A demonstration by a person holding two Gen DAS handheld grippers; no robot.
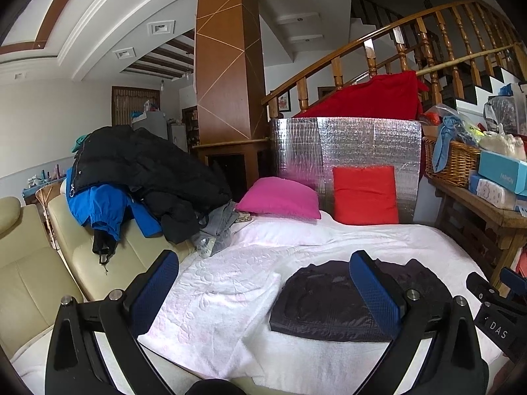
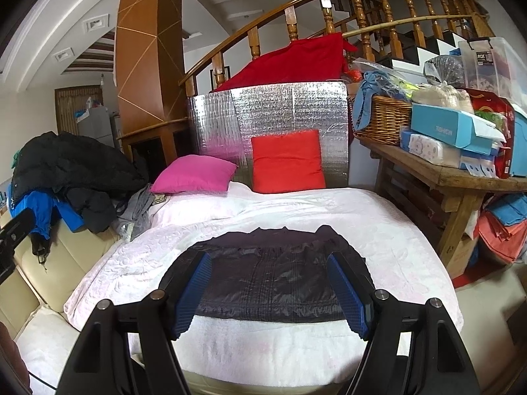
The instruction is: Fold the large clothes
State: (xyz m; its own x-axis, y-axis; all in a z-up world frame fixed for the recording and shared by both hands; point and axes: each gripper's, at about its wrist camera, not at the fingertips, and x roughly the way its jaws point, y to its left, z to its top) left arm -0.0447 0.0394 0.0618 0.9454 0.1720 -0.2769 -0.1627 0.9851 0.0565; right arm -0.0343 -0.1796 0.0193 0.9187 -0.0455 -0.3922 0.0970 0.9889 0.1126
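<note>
Jacket (image 2: 266,279) lies ahead of the right gripper (image 2: 268,284) (nearer, jaws apart, empty); left gripper (image 1: 263,291), also apart, sits left of it.

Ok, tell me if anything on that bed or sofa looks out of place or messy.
The folded dark garment lies flat and tidy on the white blanket. The untidy part is the heap of jackets on the sofa: a blue one and a grey piece spill over its back onto the blanket.
</note>
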